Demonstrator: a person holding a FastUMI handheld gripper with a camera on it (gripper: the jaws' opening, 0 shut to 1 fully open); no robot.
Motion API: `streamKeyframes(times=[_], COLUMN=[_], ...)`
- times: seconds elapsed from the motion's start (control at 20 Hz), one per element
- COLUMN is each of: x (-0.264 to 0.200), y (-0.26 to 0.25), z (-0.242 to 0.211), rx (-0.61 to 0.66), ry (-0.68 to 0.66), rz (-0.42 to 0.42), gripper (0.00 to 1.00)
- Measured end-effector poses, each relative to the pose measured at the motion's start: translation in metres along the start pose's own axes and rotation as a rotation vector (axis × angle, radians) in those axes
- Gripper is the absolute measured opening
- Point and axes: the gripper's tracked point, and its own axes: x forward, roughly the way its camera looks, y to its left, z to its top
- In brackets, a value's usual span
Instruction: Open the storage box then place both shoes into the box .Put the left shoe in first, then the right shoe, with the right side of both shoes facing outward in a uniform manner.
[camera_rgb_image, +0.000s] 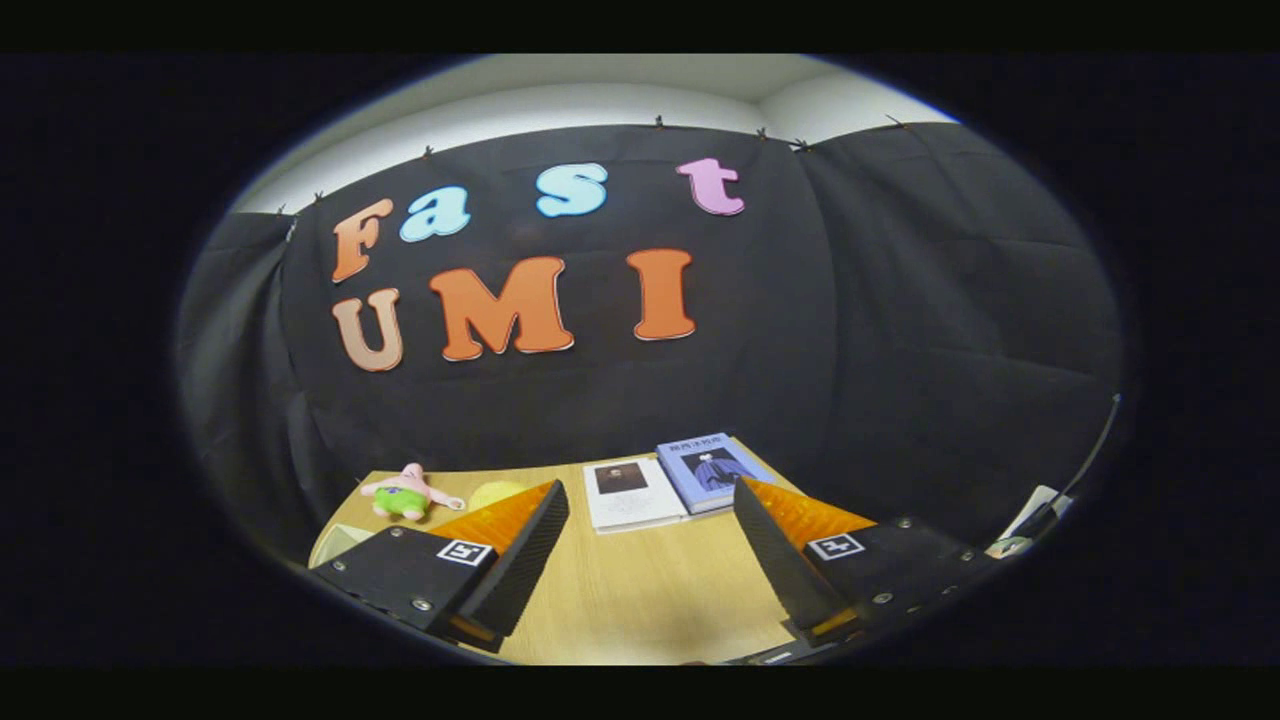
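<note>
My gripper (648, 490) stands open above a light wooden table (640, 590), its two black fingers with orange backs spread wide and nothing between them. Only bare tabletop lies in the gap between the fingers. The left finger (530, 545) and the right finger (780, 550) both point toward the far edge of the table.
Beyond the fingers, at the table's far edge, lie a white book (630, 492) and a blue book (712, 470) side by side. A pink and green plush toy (405, 493) and a yellow round object (497, 492) sit past the left finger. A cable (1085, 460) hangs off to the right.
</note>
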Motion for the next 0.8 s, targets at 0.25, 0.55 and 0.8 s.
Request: streamKeyframes(times=[0.25, 0.55, 0.8], x=[-0.005, -0.001, 0.002], y=[-0.023, -0.029, -0.043], z=[0.037, 0.046, 0.042], rx=[-0.018, -0.004, 0.013], ry=[-0.083, -0.121, -0.113], rz=[0.000, 0.026, 0.016], gripper=[0.98, 0.99, 0.98])
